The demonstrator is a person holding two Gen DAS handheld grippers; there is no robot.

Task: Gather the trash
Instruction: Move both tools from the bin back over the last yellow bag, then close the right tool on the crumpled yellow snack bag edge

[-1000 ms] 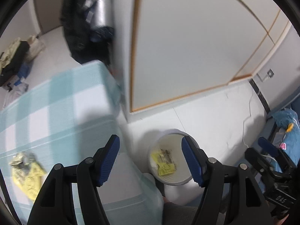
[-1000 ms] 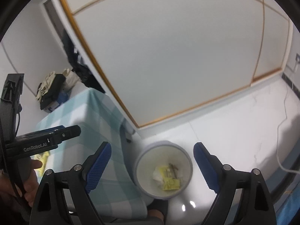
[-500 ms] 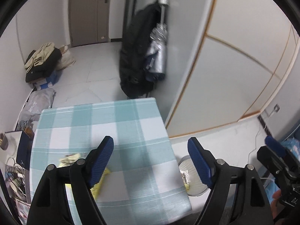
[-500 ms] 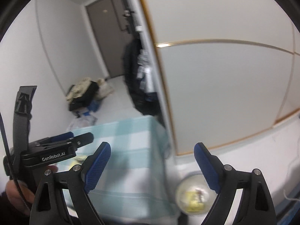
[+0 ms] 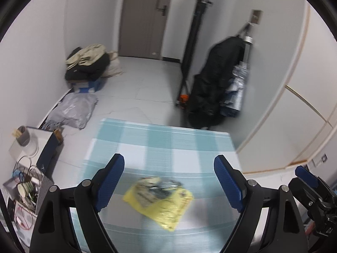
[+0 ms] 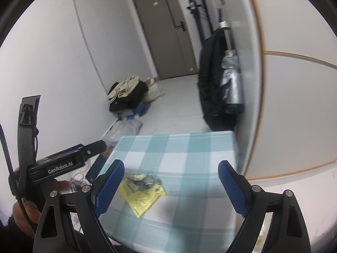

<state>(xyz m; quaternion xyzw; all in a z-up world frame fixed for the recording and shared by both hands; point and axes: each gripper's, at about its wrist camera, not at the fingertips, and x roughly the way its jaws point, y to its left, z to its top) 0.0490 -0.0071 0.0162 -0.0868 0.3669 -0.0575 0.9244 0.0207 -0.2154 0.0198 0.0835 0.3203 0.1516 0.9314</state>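
Both views swung off white bin on floor, back to checked table (image 5: pixel 160 143), now filling lower frame. Yellow wrapper (image 5: pixel 162 200) lies lower centre, next to collect. Left gripper (image 5: pixel 168 181) just widened, empty, above wrapper. Right gripper (image 6: pixel 170 183) wide, empty.

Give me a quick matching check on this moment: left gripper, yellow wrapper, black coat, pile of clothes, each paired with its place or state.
1 left gripper
2 yellow wrapper
3 black coat
4 pile of clothes

A on the floor by the left wall
B lying on the checked tablecloth
C hanging by the wall on the right
D open, nothing between its fingers

Pairs: 1-D, 2-B, 3-C, 4-A
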